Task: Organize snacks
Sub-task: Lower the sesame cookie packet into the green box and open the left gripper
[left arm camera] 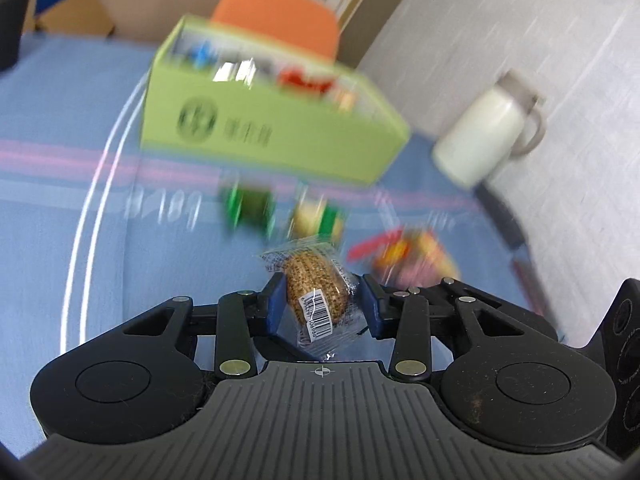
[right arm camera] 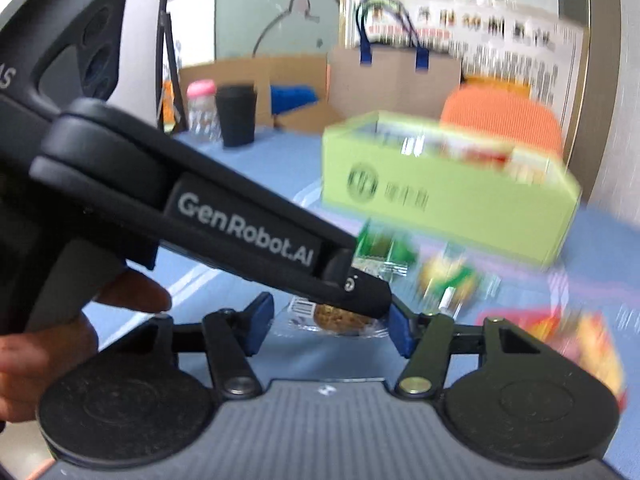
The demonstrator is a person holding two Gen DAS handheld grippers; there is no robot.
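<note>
Green box (left arm camera: 256,136) holds blurred snack packets (left arm camera: 304,80); blue tablecloth (left arm camera: 60,208) beneath.

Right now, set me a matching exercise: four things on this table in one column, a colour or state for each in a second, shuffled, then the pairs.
Things:
1. open box
2. jug
3. wrapped brown cake
4. cup

States:
A. white, with a handle
B. black, beside a pink-lidded bottle
C. light green, snacks inside
D. between the left gripper pads

Pairs: 1-C, 2-A, 3-D, 4-B
</note>
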